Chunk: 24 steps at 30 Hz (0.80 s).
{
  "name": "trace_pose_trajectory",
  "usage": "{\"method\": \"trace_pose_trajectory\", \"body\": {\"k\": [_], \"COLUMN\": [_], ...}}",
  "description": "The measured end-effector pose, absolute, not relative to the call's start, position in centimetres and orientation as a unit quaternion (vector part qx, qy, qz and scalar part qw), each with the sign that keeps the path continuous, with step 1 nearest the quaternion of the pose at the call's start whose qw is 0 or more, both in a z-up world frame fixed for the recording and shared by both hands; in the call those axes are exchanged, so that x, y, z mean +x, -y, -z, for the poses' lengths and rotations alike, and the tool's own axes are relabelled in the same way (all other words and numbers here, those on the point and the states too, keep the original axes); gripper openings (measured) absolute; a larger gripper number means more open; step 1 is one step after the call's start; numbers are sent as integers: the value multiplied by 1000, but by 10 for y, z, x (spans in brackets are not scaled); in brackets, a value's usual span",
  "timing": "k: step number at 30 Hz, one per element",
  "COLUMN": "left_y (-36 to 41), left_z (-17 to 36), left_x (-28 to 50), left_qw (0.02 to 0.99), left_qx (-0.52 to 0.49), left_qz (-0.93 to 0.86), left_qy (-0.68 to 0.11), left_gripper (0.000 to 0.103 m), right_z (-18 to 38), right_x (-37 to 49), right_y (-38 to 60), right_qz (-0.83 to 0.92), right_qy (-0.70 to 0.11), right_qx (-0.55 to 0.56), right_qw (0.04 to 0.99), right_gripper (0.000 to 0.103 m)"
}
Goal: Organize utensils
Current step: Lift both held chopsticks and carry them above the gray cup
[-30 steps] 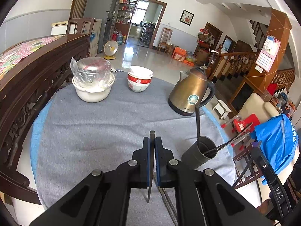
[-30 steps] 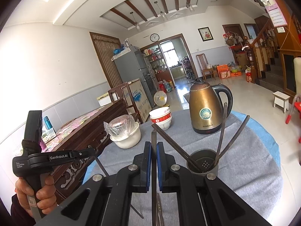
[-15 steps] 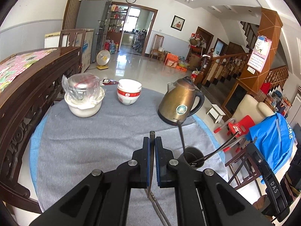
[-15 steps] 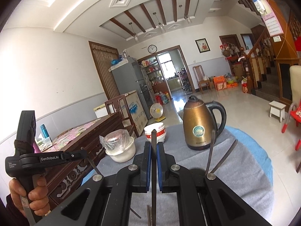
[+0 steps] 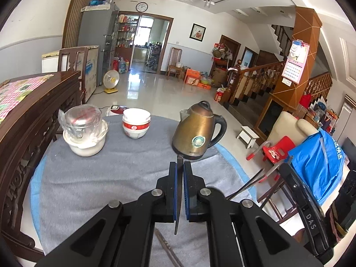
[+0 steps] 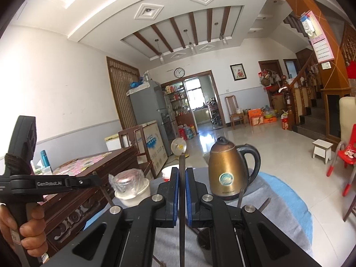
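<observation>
Both grippers have tilted upward over the last second: the dark cylindrical utensil holder that stood in plain sight beside the brass-coloured electric kettle (image 5: 195, 132) has slipped almost out of both views, and only the dark base of the holder (image 6: 203, 239) shows low in the right wrist view, with thin dark utensil handles (image 6: 241, 197) rising from it. The left gripper (image 5: 179, 173) has its fingers clamped on a slim dark metal utensil (image 5: 178, 200), held upright over the grey-clothed round worktop (image 5: 111, 178). The right gripper (image 6: 182, 175) likewise has its fingers closed on a second thin dark utensil (image 6: 182, 211). Judging by this, both pieces are lifted and in transit, not yet dropped into the holder; each must be brought back down over its mouth.
</observation>
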<state>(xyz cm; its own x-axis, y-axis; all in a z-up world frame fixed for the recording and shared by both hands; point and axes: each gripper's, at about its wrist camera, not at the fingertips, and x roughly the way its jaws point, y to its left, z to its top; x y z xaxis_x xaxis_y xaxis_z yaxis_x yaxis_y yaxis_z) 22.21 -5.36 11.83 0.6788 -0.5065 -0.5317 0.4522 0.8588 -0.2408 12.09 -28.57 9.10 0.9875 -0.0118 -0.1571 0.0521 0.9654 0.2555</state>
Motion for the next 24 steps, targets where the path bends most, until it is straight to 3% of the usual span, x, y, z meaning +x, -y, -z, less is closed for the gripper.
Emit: {"method": "trace_pose_trajectory", "body": {"k": [13,24], "left_y": [97,125], "left_z": [-141,-135], "left_x": [237,259], "left_qw": [914,904], "left_qx": [-45,-54], "left_qz": [292,312], "left_qy": [-277,-286], "left_gripper": [5,5], "right_z": [-106,-101], "right_x": [141,172], "right_y": [305,308], "right_qz": [96,129], "right_qy": [0,7], "right_qx": [101,87], "right_qw": [990,988], "right_gripper": [6,6]}}
